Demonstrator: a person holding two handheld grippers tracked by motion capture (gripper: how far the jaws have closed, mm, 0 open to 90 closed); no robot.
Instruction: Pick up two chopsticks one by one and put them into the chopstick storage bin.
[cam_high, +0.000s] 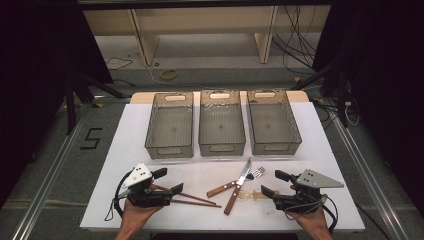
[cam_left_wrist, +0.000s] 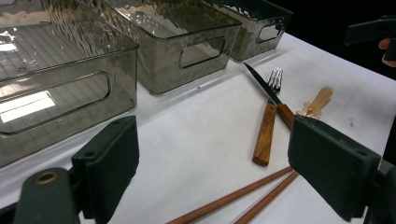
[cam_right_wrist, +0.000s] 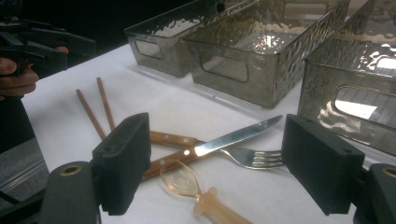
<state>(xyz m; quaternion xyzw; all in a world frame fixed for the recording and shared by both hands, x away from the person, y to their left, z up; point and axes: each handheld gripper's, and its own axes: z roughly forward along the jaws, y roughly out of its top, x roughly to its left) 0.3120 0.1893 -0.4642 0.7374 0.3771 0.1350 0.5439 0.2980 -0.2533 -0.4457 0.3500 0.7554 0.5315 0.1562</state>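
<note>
Paired reddish-brown wooden chopsticks (cam_high: 192, 198); uncrossed

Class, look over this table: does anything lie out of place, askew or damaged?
Nothing looks damaged or spilled. The knife lies crossed over the fork, with the clear spoon beside them and the chopsticks loose, while all three bins stand empty.

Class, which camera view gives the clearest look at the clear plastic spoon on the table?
The right gripper view: the spoon lies close, bowl and handle distinct, beside the knife. The left gripper view shows it farther off, past the knife. In the high view it is a faint, small shape.
</note>
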